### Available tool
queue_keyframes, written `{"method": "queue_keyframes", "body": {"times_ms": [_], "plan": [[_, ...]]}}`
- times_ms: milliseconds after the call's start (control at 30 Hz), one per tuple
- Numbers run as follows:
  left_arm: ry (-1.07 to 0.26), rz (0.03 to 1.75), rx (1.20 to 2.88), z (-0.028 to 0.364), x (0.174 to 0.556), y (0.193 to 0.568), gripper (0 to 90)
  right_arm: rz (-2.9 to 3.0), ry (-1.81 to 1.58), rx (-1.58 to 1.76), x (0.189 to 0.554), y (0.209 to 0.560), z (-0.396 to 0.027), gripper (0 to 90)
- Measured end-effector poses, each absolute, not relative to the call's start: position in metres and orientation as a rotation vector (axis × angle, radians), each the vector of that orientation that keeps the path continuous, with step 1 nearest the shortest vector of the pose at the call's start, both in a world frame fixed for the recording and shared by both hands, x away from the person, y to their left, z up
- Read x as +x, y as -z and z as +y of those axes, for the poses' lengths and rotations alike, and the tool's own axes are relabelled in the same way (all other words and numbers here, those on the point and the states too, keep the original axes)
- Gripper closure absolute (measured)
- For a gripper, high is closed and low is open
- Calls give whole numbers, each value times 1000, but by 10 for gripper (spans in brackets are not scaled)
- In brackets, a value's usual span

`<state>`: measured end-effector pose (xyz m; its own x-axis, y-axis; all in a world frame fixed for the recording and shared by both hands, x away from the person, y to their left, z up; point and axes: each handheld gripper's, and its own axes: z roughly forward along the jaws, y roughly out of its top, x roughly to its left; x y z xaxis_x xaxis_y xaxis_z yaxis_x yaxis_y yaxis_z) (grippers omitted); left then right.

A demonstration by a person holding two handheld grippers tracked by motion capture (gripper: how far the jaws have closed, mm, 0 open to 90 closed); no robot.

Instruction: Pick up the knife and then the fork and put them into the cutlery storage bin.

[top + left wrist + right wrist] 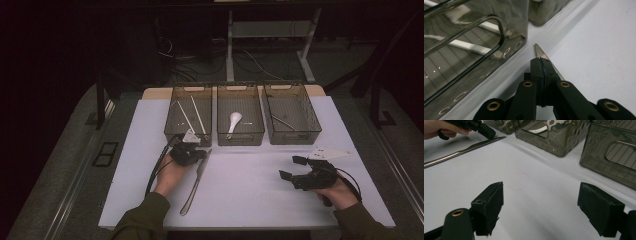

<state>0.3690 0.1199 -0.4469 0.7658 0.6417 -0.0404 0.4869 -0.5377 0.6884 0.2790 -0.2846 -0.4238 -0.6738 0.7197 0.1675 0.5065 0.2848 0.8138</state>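
Note:
A steel table knife (196, 182) lies flat on the white table, with its serrated tip (538, 50) pointing at the left bin. My left gripper (202, 154) is shut, pads pressed together, and its tips (541, 61) sit over the blade near the tip; I see no blade between the pads. In the right gripper view the knife (461, 151) runs off to the left under that gripper (486, 132). My right gripper (292, 167) stands open low over bare table at the right, nothing between its jaws (541, 202).
Three smoky translucent bins stand in a row at the back. The left bin (172, 117) holds white chopsticks (192, 114), the middle bin (252, 120) a white spoon (233, 121), and the right bin (310, 117) a thin metal utensil (283, 121). The left bin's wall (474, 75) is close beside my left gripper.

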Motion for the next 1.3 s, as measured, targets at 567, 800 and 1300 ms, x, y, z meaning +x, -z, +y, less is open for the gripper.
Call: {"method": "queue_keyframes", "body": {"times_ms": [567, 800, 1300], "plan": [[-125, 607, 2319, 70, 350, 445, 893, 2319, -1347, 1134, 279, 423, -286, 206], [-106, 577, 2319, 62, 344, 445, 893, 2322, -1345, 1135, 279, 424, -286, 207], [-122, 557, 2271, 150, 299, 416, 649, 2333, -1332, 1132, 279, 425, -285, 207]]}}
